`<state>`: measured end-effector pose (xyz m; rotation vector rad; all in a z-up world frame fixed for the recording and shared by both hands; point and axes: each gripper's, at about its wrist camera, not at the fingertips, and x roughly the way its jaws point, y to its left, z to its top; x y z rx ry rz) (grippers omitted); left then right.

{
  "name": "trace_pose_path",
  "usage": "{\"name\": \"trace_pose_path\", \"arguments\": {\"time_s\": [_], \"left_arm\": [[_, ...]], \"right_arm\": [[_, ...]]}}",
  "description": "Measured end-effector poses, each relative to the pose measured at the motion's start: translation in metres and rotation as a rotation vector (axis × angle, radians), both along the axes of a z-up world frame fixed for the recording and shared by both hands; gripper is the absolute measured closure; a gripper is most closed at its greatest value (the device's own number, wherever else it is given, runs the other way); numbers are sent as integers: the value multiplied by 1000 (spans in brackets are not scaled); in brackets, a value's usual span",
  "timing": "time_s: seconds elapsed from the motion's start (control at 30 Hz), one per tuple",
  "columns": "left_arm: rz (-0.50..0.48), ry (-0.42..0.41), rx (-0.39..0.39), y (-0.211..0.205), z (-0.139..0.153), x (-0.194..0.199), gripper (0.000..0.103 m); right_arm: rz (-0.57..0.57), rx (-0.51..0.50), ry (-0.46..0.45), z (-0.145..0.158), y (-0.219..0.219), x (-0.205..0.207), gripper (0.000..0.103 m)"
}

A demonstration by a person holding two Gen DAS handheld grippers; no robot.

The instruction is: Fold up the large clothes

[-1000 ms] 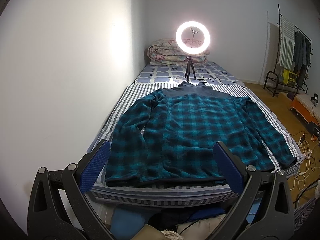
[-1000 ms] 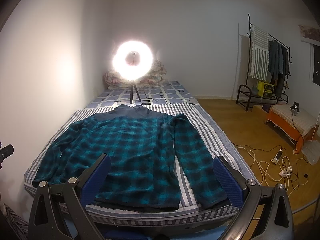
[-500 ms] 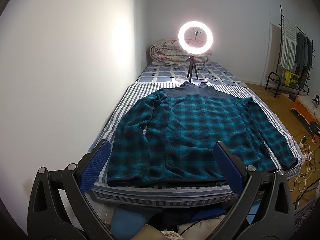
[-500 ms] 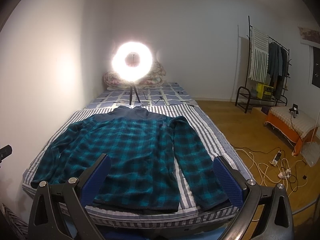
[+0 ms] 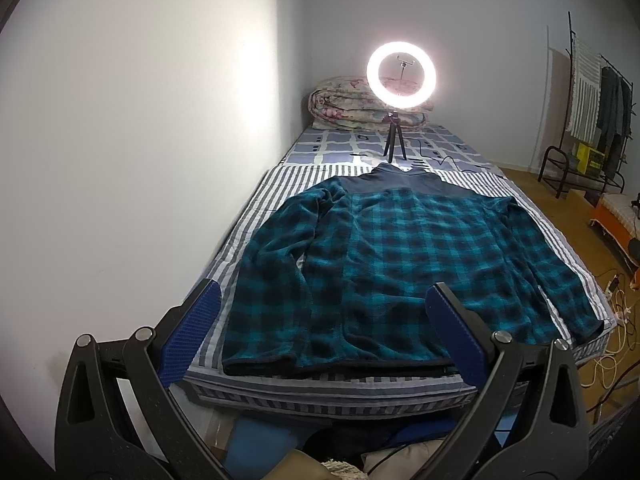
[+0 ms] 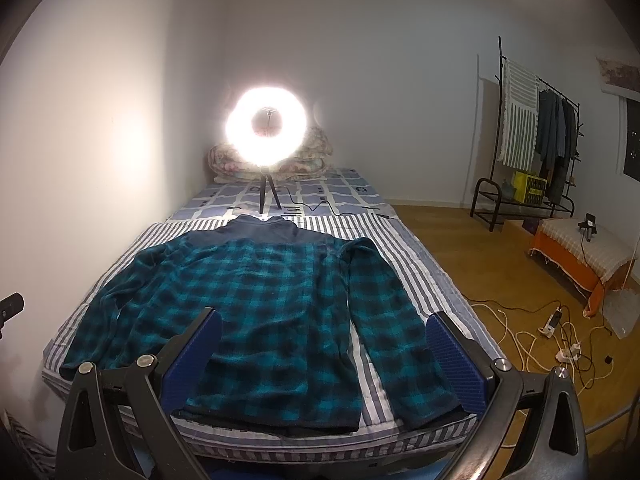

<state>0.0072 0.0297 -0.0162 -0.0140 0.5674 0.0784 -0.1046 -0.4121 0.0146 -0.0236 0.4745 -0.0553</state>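
Observation:
A teal and dark plaid fleece jacket (image 5: pixel 404 256) (image 6: pixel 272 300) lies spread flat on the striped bed cover (image 5: pixel 256 208) (image 6: pixel 408 264), collar away from me, both sleeves down along its sides. My left gripper (image 5: pixel 320 316) hovers open above the jacket's hem near the foot of the bed, nothing between its blue pads (image 5: pixel 188 340). My right gripper (image 6: pixel 324 340) is open too, held over the hem and the right sleeve (image 6: pixel 396 336), clear of the cloth.
A lit ring light on a small tripod (image 5: pixel 400 80) (image 6: pixel 266 128) stands on the bed beyond the collar, with a folded quilt (image 5: pixel 344 104) behind it. White wall runs along the left. Cables and a power strip (image 6: pixel 556 328) lie on the wooden floor; a clothes rack (image 6: pixel 532 136) stands at right.
Both grippers have drifted slightly forward and to the left over the foot of the bed. The jacket has not moved and both grippers stay open.

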Motion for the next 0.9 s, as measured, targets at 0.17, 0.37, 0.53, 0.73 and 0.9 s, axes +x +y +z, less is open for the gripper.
{"name": "trace_pose_path", "arguments": {"time_s": [0.17,0.37,0.53,0.73,0.9], "left_arm": [[13,-5,18,6,-3,3,0],[24,-4,38,12,-6,5,0],[39,4,32,19,-9,9,0],[59,11,35,31,-13,12,0],[22,-6,-3,43,-18,11,0]], "right_arm": [[8,-5,-1,0,3,3,0],[23,-8,-4,1,10,8,0],[37,-15,-8,1,18,13,0],[58,-22,-2,0,27,23,0],[82,-38,6,-4,39,33,0]]}}
